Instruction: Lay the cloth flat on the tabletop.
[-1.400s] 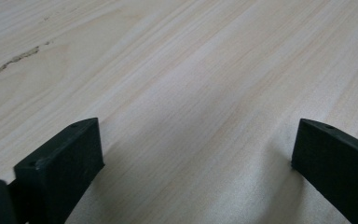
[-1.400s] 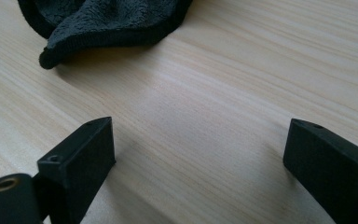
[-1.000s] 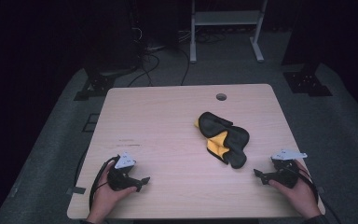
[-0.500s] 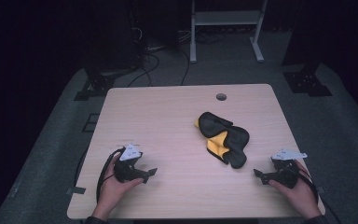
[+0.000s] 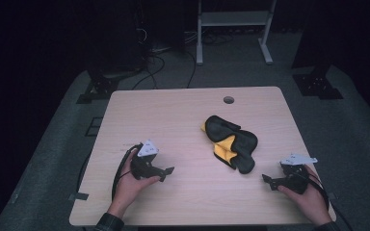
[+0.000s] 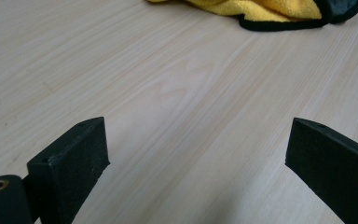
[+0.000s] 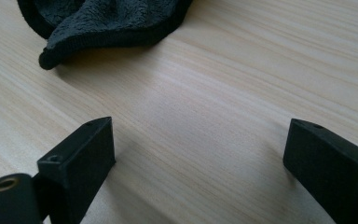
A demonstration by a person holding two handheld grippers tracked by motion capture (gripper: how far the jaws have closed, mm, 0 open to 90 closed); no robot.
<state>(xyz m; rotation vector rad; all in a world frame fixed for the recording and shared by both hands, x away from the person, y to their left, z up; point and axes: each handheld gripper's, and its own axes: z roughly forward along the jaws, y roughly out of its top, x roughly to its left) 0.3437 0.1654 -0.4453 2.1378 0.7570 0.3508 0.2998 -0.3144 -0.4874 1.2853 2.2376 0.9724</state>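
cloth (image 5: 230, 143) crumpled mid-table (image 5: 173, 110) | left hand-held gripper (image 5: 166, 172) jaws just widened, apart, empty | right hand-held gripper (image 5: 269, 181) apart, empty

Crumpled black-and-yellow cloth (image 5: 230, 143) lies on table (image 5: 173, 115).

Lab or recording studio: bare light-wood table (image 5: 173, 115) with round cable hole (image 5: 228, 100), grey carpeted floor (image 5: 53, 144), black surrounds, loose black cables (image 5: 159, 60), white metal stand legs (image 5: 231, 29), black floor-stand bases (image 5: 318, 84).
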